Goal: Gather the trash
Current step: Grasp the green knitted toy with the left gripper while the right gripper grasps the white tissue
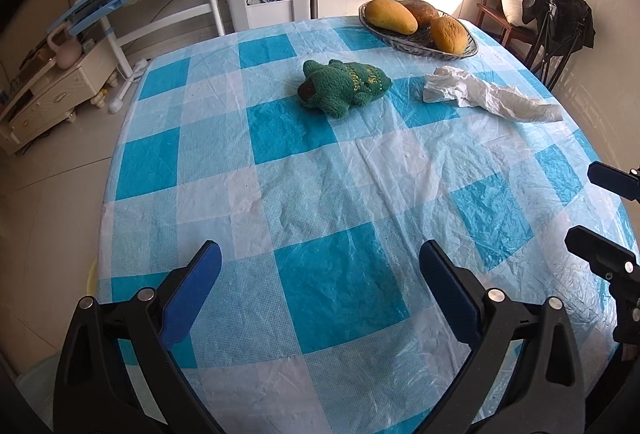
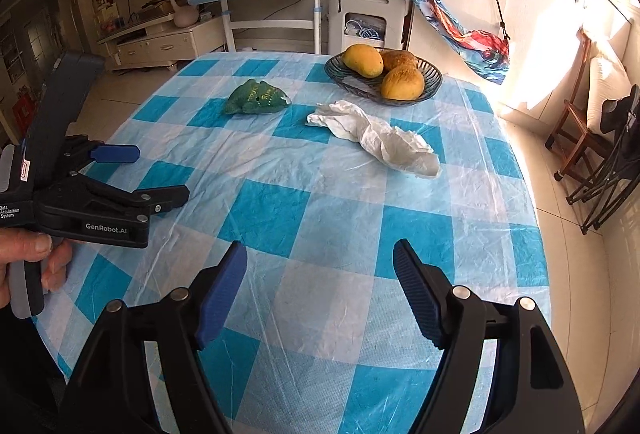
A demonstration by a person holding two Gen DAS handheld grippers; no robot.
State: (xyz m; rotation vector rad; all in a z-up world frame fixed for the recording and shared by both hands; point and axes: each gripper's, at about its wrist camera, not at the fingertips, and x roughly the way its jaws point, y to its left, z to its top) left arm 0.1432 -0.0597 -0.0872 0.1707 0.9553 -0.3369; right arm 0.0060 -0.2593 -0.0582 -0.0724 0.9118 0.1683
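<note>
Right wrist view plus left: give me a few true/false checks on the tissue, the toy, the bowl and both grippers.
1. The crumpled white tissue lies on the checked tablecloth, outside the fruit bowl. True.
2. The right gripper is shut on the tissue. False: it is open and holds nothing, well short of the tissue.
3. The green plush toy sits in the fruit bowl. False: it lies on the cloth, apart from the bowl.
4. The left gripper is open and holds nothing. True.
5. The bowl holds three yellow-orange fruits. True.
</note>
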